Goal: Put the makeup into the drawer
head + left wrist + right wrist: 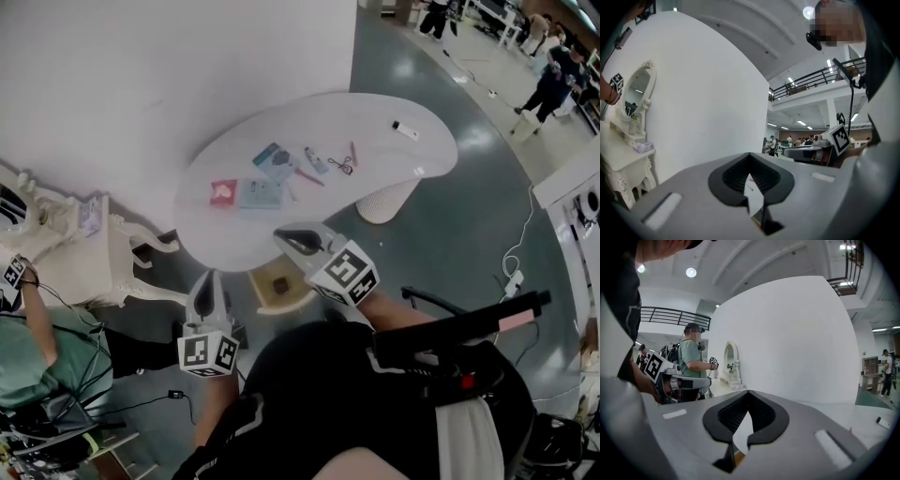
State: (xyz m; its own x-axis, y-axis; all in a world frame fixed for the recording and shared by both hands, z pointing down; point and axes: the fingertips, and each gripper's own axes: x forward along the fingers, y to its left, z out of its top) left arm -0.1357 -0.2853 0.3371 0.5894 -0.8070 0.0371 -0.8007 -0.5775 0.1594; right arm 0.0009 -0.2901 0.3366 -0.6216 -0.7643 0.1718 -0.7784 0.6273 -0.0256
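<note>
Makeup lies on the white curved table [403, 169]: a red packet [223, 192], two blue packets [273, 159], a pink pencil [353, 153], a small metal tool [342, 166] and a white stick [405, 130]. Under the table's near edge sits a pale open drawer [278, 284] with a dark thing in it. My left gripper [207, 277] hovers short of the table, shut and empty; its tips [750, 154] meet. My right gripper [284, 235] hangs over the table's near edge, just above the drawer, also shut and empty, jaws [748, 392] pressed together.
A white ornate vanity [66, 253] with an oval mirror [636, 91] stands at the left against the white wall. A person in a green shirt [37, 356] stands beside it. Cables [516, 253] run over the grey floor to the right.
</note>
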